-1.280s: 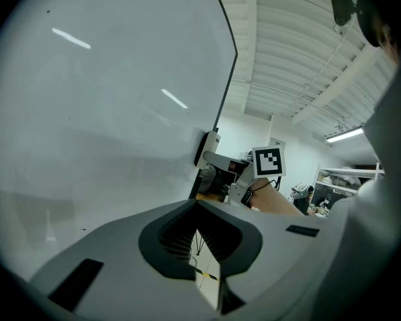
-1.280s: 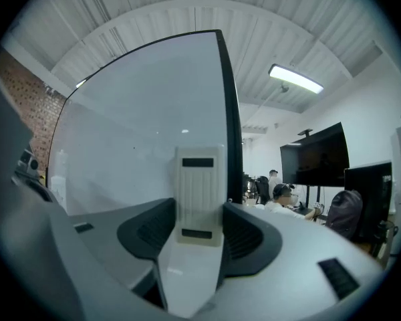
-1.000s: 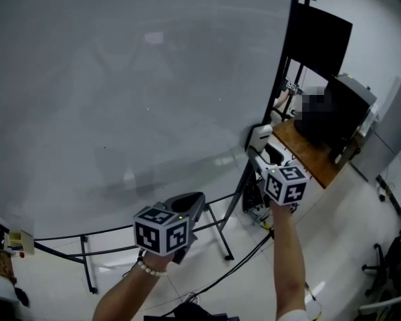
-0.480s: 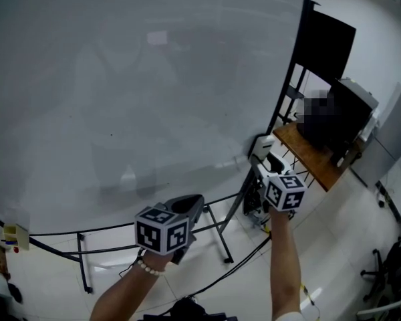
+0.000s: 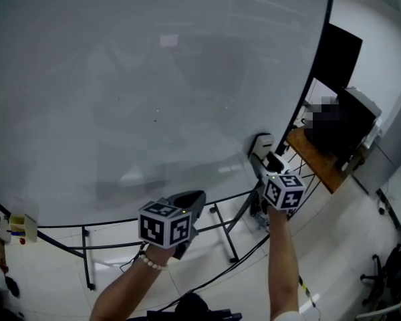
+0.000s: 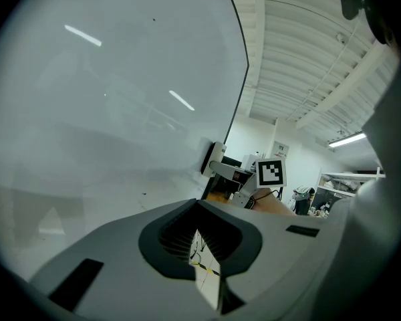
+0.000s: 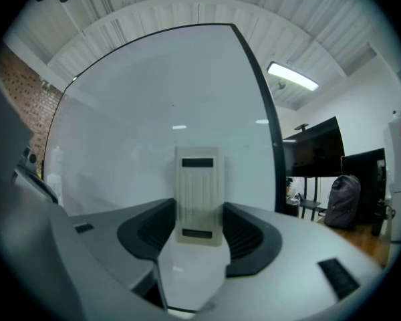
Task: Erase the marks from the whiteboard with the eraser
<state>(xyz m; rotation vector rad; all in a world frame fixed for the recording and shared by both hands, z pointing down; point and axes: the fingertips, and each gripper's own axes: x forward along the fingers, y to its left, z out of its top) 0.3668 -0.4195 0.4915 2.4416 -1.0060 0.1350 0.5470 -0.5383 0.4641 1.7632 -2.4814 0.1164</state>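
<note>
Eraser point(image 7: 199, 179) farther from whiteboard point(image 5: 154, 79) edge, in right claw point(image 7: 199, 212); left claw point(image 6: 200, 243) narrow, empty.

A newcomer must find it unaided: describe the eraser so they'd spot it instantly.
Start at the big whiteboard and follow its black right edge down. Near the bottom, the right gripper holds a small cream rectangular eraser between its jaws; its ribbed back and two dark slots set it apart from the grey jaws.

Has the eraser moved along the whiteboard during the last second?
Yes. The eraser, held in the right gripper, was at the right edge of the whiteboard. Now it sits slightly left of that edge, though the camera shifted too.
</note>
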